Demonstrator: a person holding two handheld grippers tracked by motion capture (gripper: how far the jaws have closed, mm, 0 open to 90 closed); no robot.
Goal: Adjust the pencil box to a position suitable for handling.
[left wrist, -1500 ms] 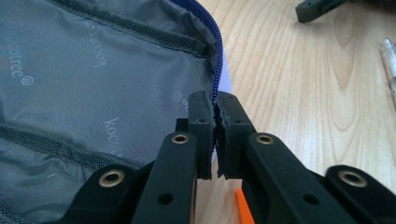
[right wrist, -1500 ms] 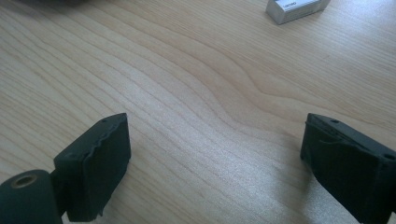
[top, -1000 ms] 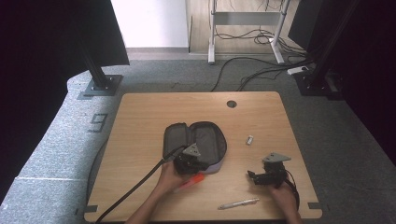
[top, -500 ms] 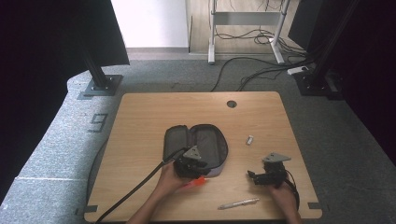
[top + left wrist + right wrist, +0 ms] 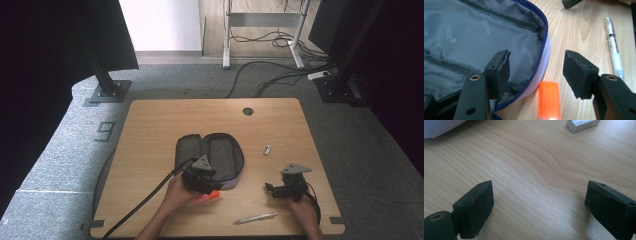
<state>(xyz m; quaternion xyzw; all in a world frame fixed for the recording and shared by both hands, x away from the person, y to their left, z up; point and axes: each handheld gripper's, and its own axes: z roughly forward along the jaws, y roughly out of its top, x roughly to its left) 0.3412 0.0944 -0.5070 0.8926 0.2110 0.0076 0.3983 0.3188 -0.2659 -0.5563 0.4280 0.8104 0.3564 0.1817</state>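
At lower centre, the left gripper (image 5: 536, 68) stands with jaws apart over the orange marker (image 5: 549, 100), which lies seemingly against the open pencil case (image 5: 486, 32). The right gripper (image 5: 537, 210), lower right, gapes over bare table (image 5: 536, 165).

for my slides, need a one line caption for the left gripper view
Open hand-held gripper poised over an orange block beside the unzipped grey pouch, a pen nearby.

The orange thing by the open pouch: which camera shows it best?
The left gripper view: the orange block lies close up on the wood beside the pouch's zip edge, between the open jaws. The high view gives a small orange sliver.
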